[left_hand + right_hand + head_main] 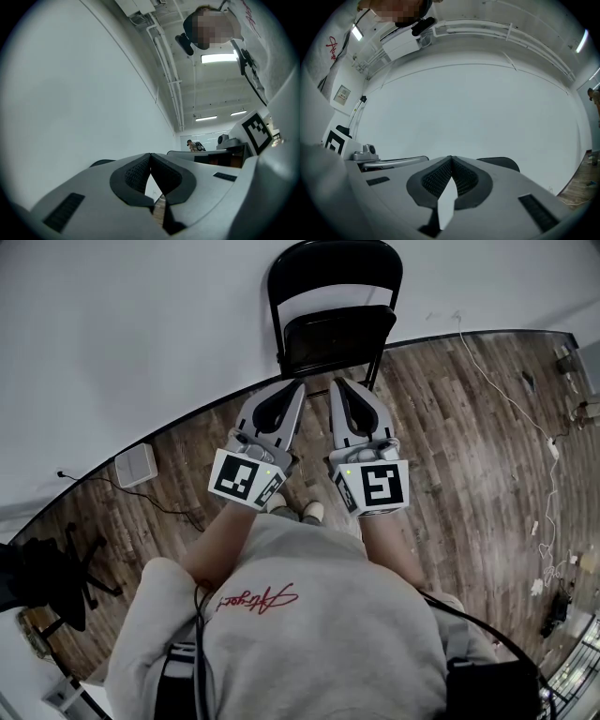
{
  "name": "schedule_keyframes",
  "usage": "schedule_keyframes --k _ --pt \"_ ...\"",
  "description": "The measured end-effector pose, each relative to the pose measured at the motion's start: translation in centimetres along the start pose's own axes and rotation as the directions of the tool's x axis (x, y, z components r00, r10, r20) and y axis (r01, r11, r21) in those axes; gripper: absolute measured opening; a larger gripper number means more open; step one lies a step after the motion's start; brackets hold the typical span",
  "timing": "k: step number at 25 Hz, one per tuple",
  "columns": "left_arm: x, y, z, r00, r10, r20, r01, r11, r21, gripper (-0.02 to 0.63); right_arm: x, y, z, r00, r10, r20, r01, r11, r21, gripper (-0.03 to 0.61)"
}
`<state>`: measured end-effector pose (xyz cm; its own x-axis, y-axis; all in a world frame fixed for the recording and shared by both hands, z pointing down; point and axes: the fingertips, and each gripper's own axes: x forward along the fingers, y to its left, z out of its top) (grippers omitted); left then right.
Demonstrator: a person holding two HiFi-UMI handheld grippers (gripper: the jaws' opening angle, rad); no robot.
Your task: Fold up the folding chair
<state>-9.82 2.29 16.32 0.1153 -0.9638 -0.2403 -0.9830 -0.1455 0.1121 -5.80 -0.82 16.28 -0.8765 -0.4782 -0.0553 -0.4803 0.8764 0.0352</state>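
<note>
A black folding chair (337, 329) stands unfolded against the white wall, at the top middle of the head view, its seat facing me. My left gripper (298, 382) and right gripper (335, 382) are held side by side in the air in front of the seat, apart from it, tips pointing at the chair. Both are shut with nothing between the jaws. The left gripper view shows the shut left gripper (150, 154) with a dark edge of the chair (101, 163) behind it. In the right gripper view the shut right gripper (451, 158) hides most of the chair (501, 162).
A white box (136, 465) with a cable sits on the wood floor by the wall at left. A black office chair base (56, 577) stands at far left. A white cable (506, 399) runs along the floor at right, with clutter by the right edge.
</note>
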Motion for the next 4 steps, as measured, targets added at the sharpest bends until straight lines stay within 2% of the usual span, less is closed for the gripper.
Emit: schedule_keyframes --k 4 --pt "-0.15 0.2 0.51 1.0 0.0 0.007 0.0 1.0 0.004 0.015 0.08 0.81 0.13 1.0 0.01 0.003 -0.01 1.0 0.003 0.014"
